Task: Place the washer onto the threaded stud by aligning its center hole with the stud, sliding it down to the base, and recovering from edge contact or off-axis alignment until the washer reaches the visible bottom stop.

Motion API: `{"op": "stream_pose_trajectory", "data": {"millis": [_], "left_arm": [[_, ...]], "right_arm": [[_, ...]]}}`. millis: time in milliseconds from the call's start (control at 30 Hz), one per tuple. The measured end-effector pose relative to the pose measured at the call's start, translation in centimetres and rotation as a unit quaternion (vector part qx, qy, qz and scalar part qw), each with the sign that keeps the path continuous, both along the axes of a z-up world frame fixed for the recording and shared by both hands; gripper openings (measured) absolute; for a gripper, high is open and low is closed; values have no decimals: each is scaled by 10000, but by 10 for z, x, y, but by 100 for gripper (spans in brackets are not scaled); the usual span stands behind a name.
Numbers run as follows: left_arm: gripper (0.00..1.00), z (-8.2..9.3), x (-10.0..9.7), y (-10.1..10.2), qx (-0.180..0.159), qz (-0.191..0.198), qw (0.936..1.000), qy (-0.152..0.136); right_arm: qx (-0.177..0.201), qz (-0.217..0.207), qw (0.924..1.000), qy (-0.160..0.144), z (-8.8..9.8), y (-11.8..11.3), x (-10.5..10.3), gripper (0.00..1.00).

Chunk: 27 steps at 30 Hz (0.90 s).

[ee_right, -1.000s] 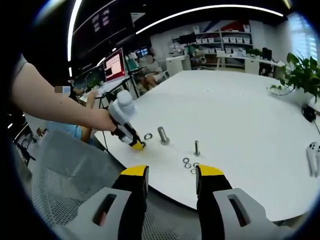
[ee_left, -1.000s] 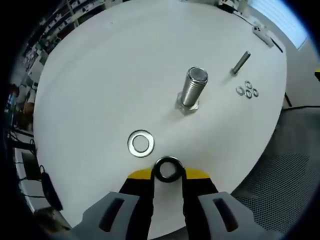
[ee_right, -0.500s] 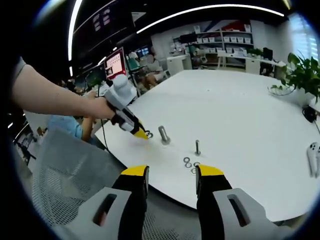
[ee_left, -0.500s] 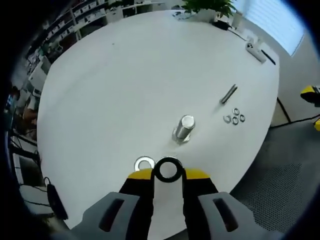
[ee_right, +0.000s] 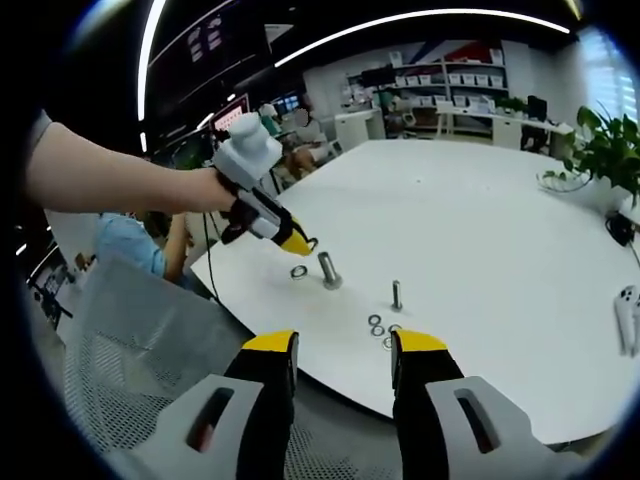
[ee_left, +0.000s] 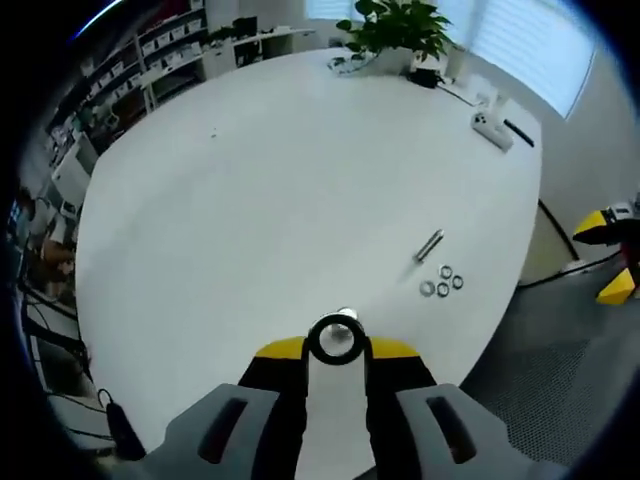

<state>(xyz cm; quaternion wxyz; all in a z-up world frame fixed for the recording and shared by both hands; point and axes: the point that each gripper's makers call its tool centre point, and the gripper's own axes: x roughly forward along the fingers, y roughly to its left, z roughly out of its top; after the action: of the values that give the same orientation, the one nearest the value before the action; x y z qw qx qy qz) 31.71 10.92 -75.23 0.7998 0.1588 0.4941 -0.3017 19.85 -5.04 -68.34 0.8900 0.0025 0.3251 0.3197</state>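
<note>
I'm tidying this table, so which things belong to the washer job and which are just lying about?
In the job:
- washer held in the left gripper
- large threaded stud

Lying about:
- spare washer flat on the table
- small bolt
- three small nuts
- potted plant
- right gripper, idle off the table edge

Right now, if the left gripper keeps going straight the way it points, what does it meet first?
Most likely the large threaded stud. In the left gripper view its top shows through the hole of the dark washer that the left gripper holds. The right gripper view shows the washer near the stud's top, gap unclear.
</note>
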Motion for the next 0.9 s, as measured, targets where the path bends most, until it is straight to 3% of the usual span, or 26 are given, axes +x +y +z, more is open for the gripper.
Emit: {"op": "stream_pose_trajectory", "data": {"millis": [900], "left_arm": [[19, -36, 7, -15, 800, -855, 9925, 350]], "right_arm": [[-3, 22, 10000, 2, -1, 0, 0, 39]]}}
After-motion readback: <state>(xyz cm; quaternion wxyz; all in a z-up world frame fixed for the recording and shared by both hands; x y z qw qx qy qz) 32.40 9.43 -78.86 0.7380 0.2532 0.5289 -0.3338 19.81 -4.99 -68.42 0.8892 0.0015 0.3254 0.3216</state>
